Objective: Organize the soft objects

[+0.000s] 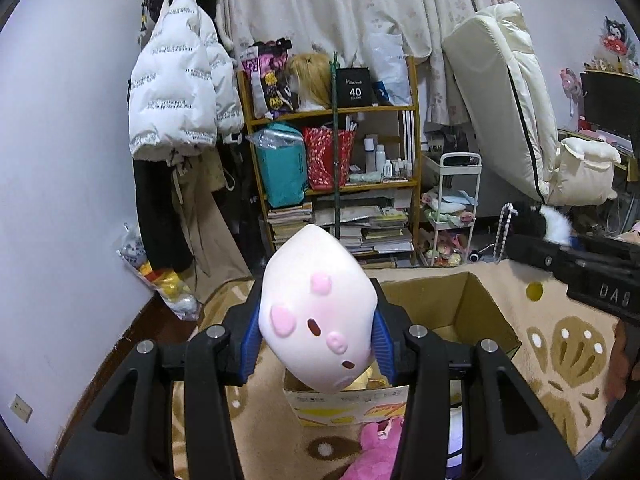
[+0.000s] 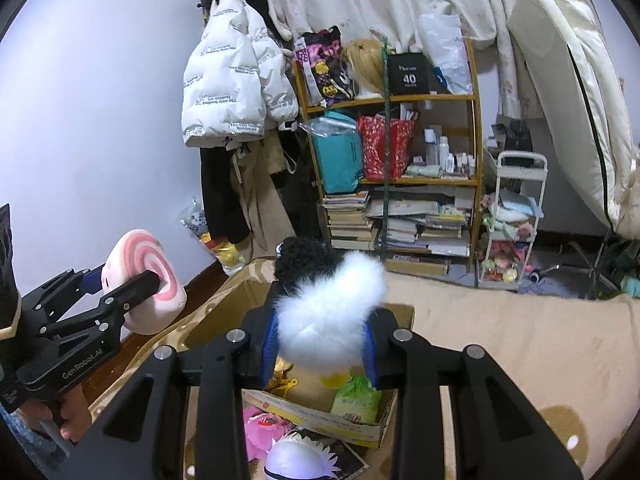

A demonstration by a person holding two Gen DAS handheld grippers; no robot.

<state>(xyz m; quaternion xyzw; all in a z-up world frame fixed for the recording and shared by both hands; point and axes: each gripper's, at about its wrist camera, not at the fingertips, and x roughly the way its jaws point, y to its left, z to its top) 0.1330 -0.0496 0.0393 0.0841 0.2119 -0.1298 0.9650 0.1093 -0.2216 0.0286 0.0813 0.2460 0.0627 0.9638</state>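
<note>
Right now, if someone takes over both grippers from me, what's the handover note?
Left gripper: shut on the pink-and-white roll plush, held up over the cardboard box.
Right gripper: shut on the fluffy black-and-white plush, also above the box.
Done: the box already holds a yellow toy and a green packet.
Left: drop both held plushes into the box, then collect the pink plush and the white-haired plush lying on the rug in front of it.
</note>
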